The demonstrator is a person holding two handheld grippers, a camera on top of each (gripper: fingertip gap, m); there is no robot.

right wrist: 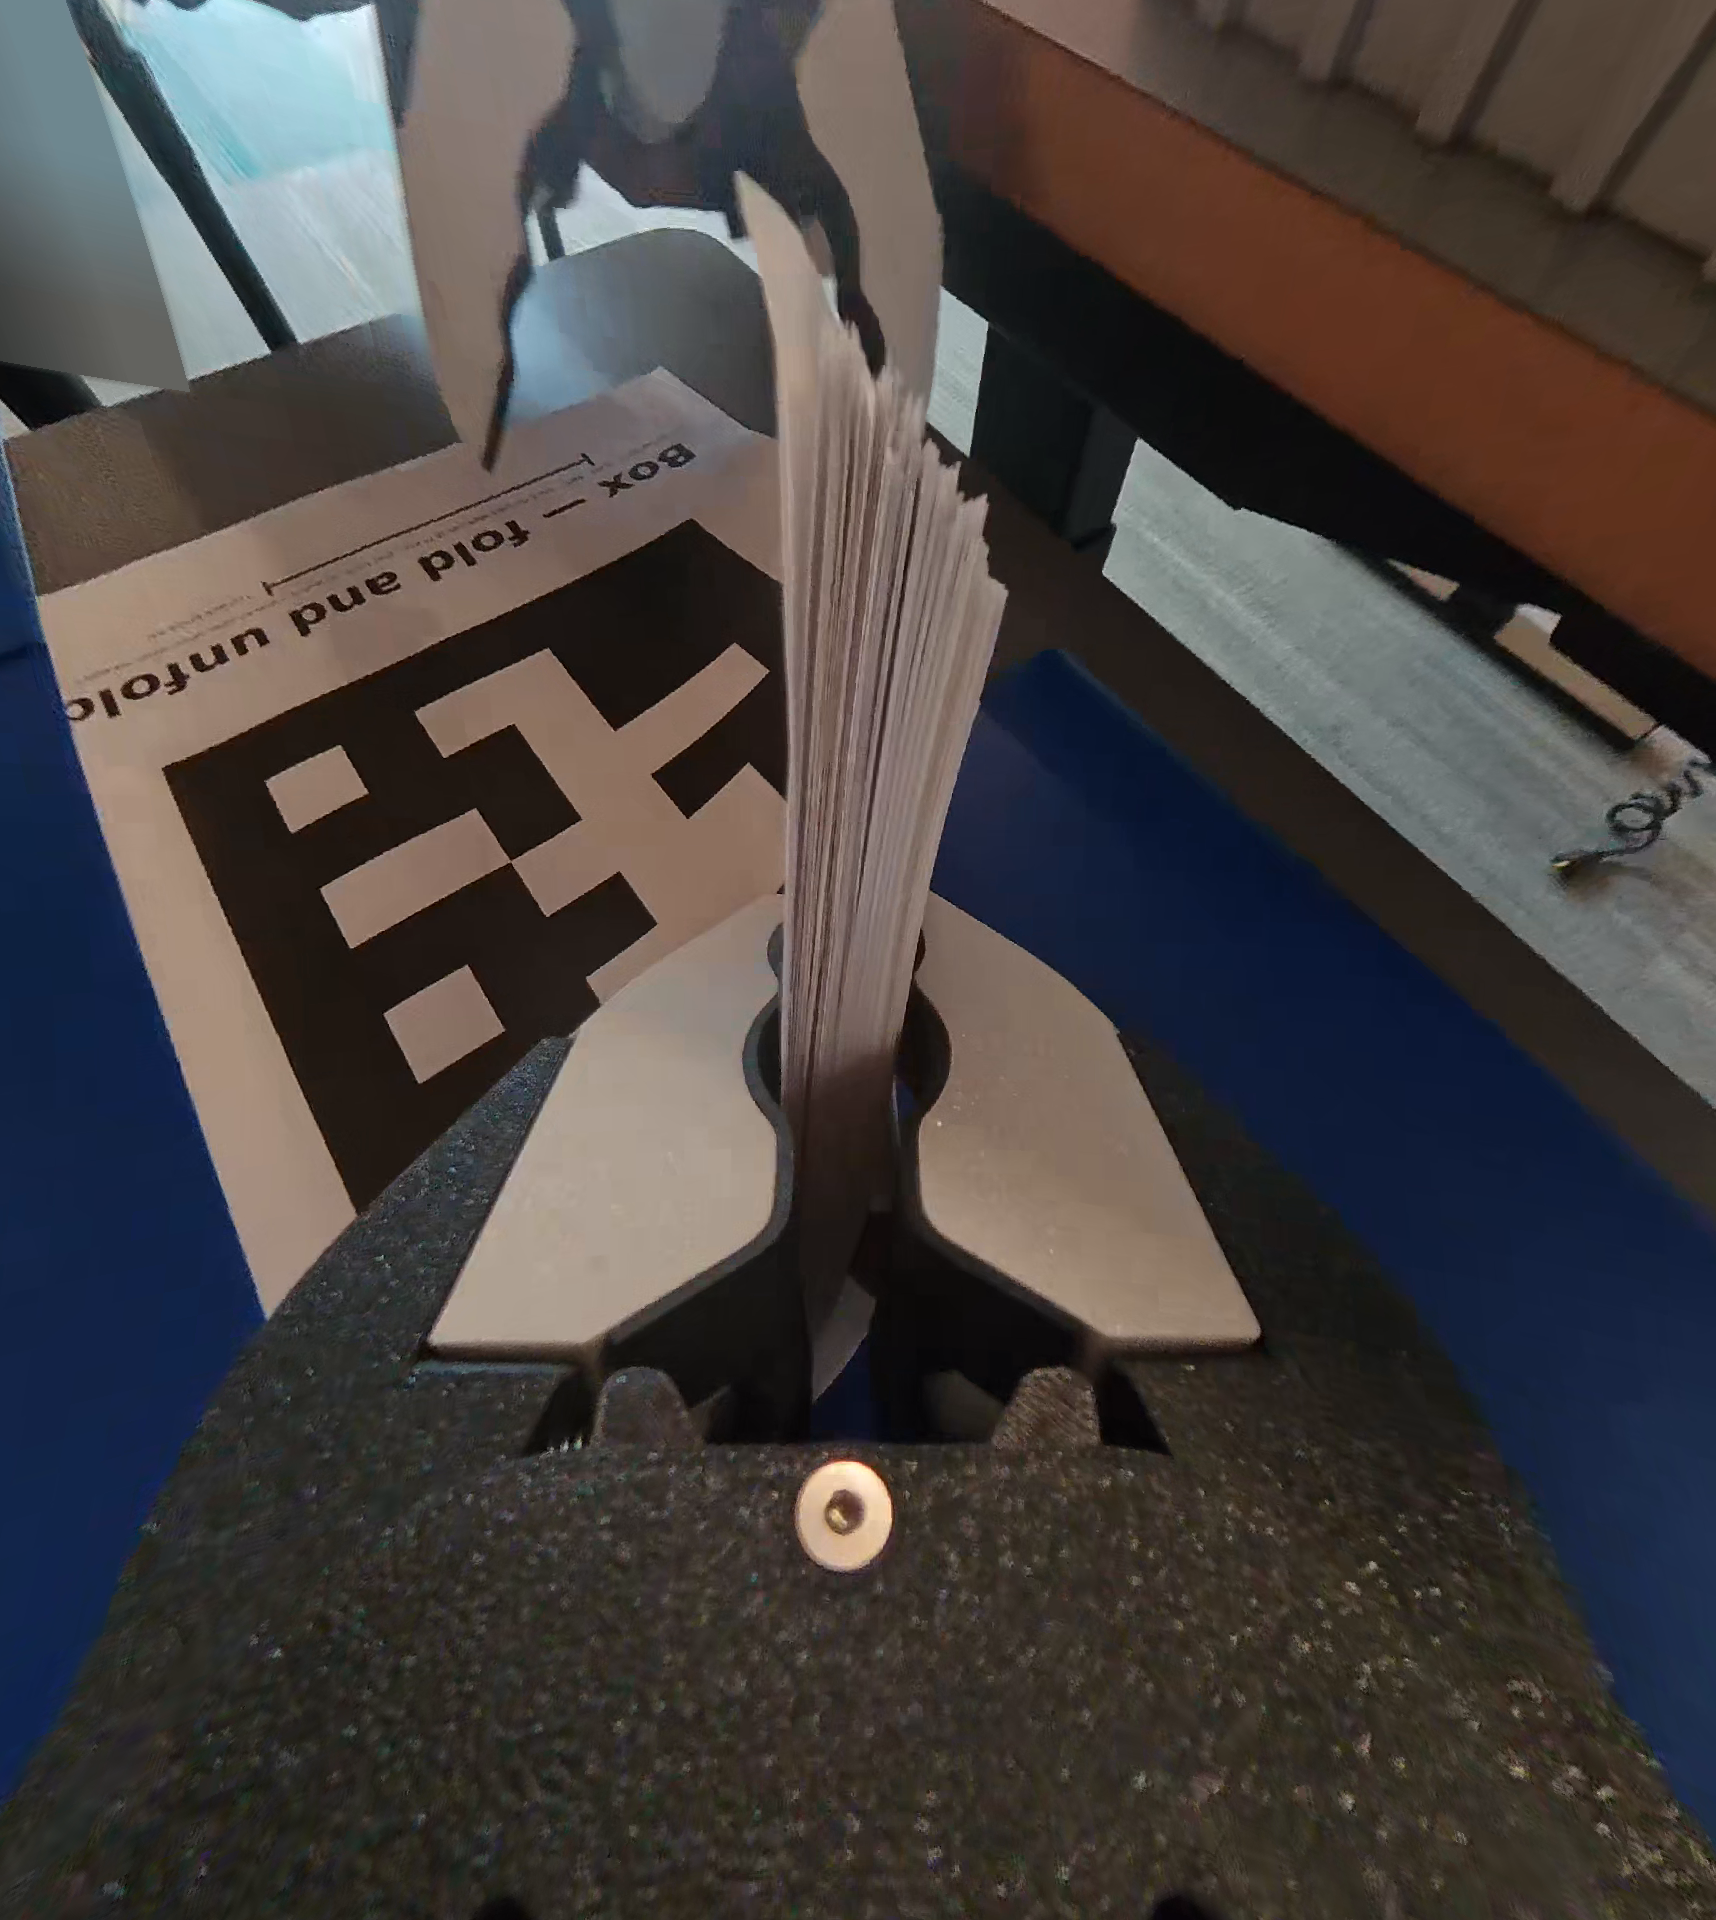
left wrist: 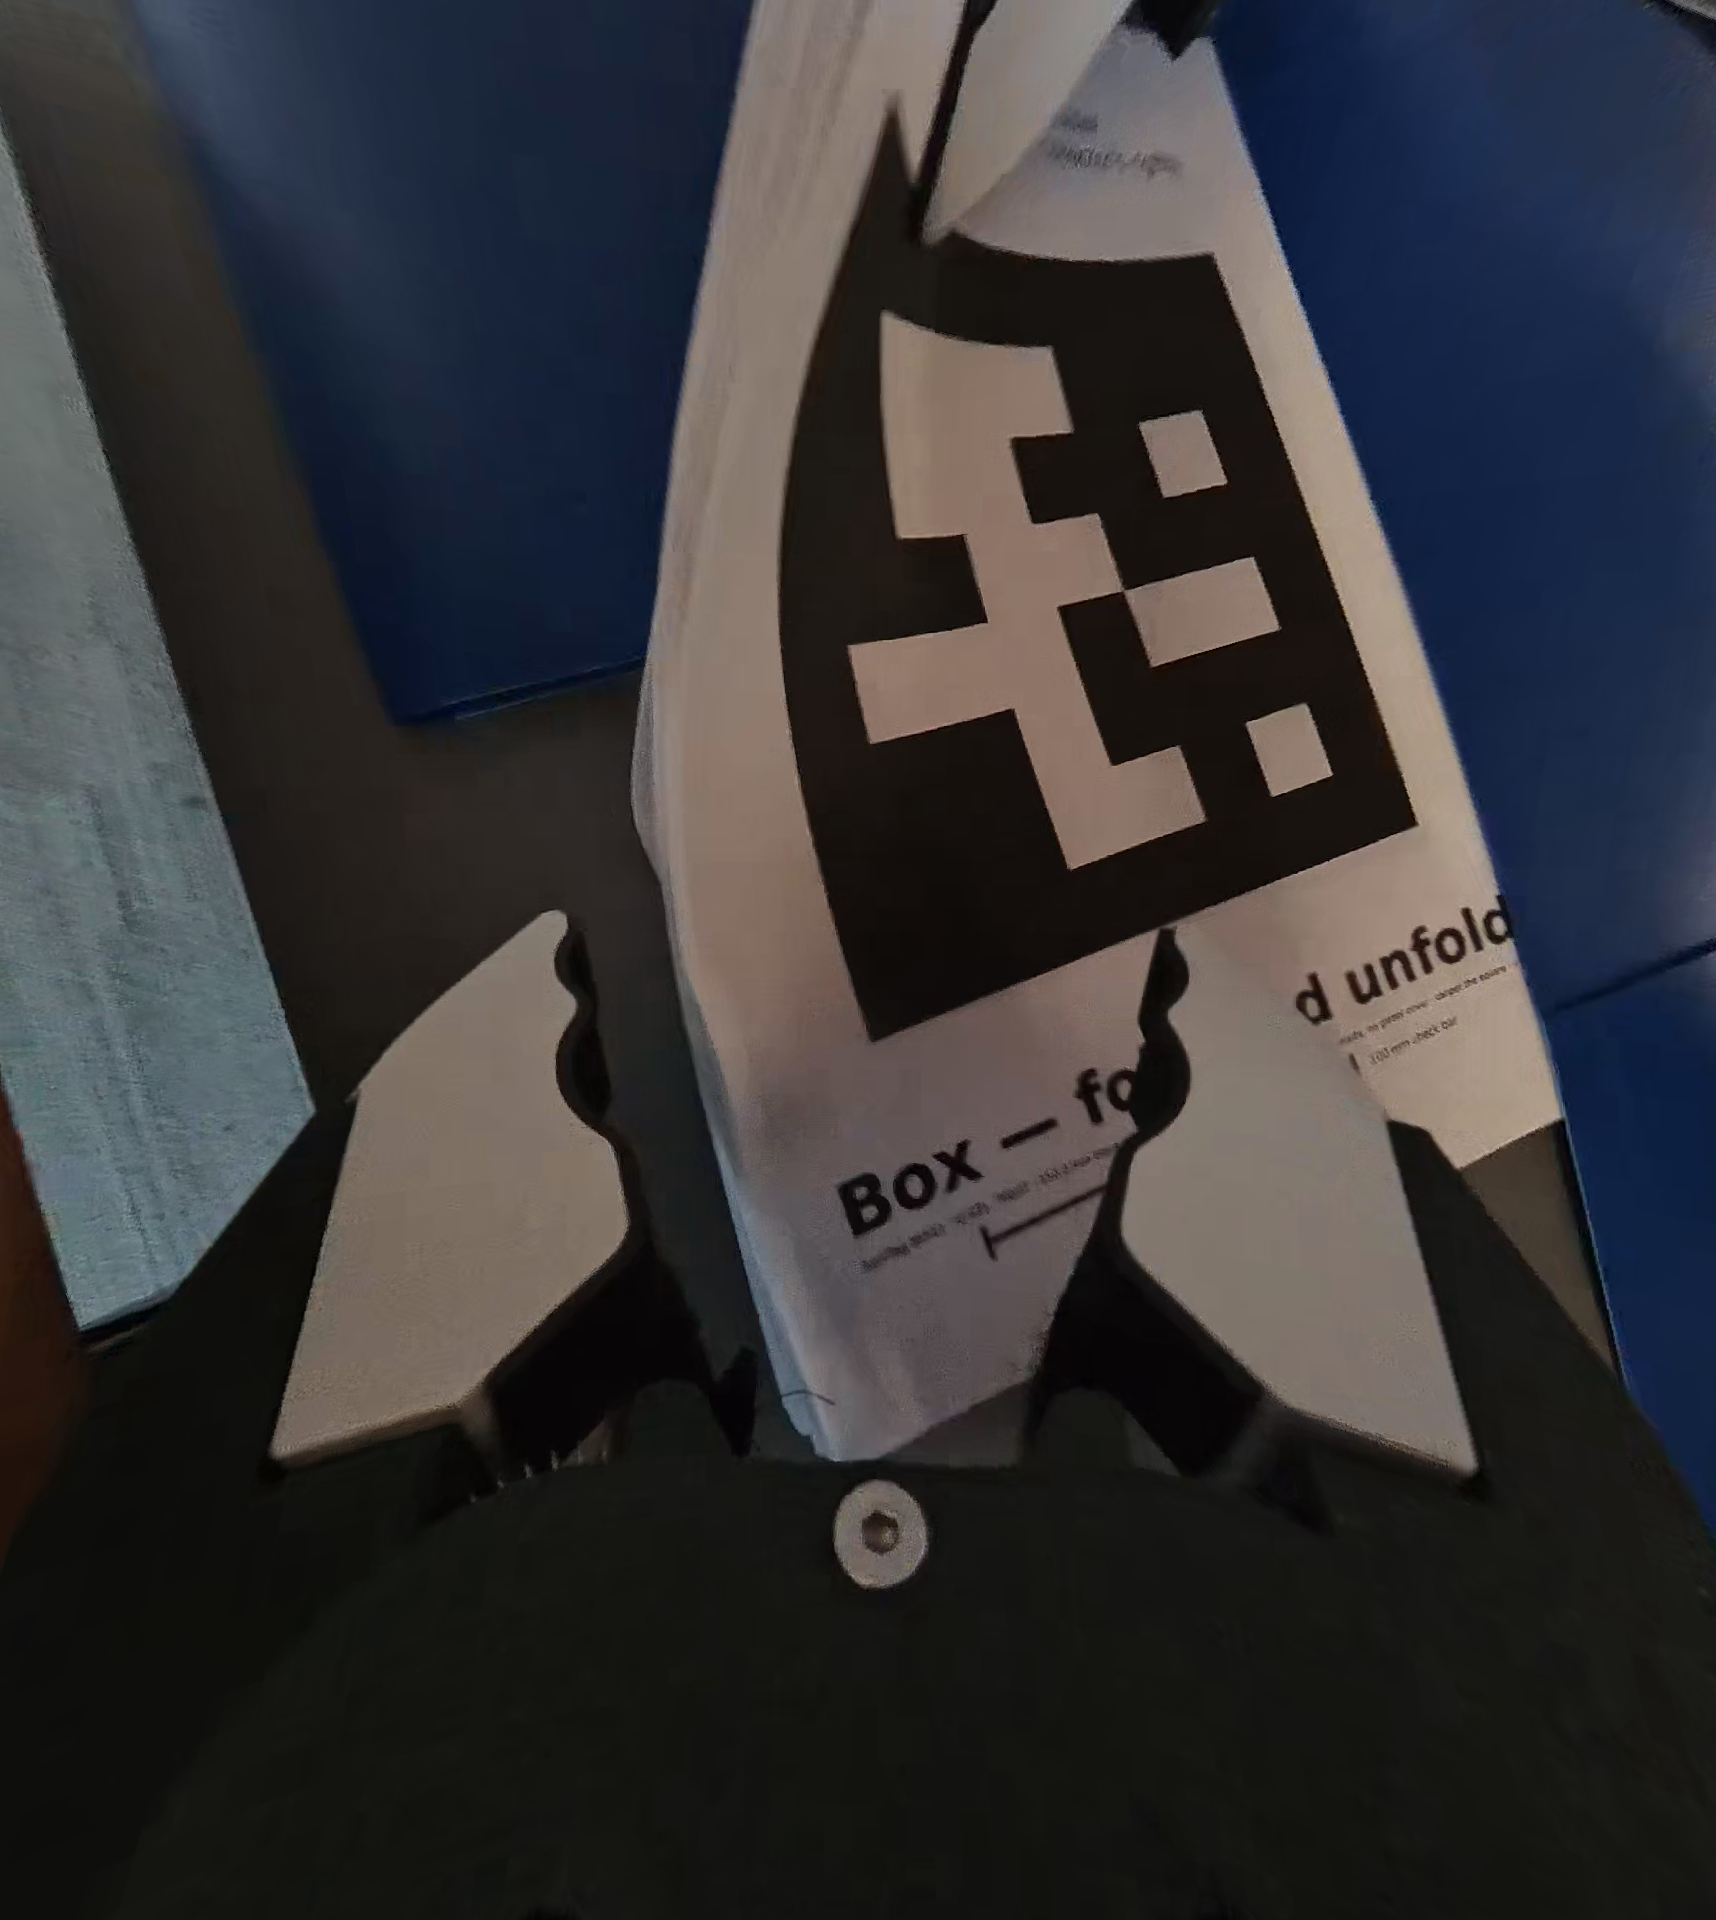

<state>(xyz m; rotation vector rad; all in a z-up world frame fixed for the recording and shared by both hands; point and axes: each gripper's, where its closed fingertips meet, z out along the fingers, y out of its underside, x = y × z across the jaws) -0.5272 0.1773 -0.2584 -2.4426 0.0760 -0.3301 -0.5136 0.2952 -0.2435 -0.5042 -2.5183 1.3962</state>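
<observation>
Right claw (right wrist: 849,1039) pinches a thick stack of paper (right wrist: 875,665) on edge, rising toward 12 o'clock. At its 10 o'clock a printed sheet (right wrist: 210,644) with a black-and-white square marker lies flat on blue cardboard (right wrist: 1197,987) over the dark table (right wrist: 1124,623). Left claw (left wrist: 864,1039) is spread, the sheet (left wrist: 1041,623) lying between its fingers; contact unclear.

Left wrist view peers down along its claw (left wrist: 869,1029), close over the printed sheet (left wrist: 1041,644). Right wrist view looks the opposite way across that sheet (right wrist: 397,831), toward the floor (right wrist: 1405,727).
</observation>
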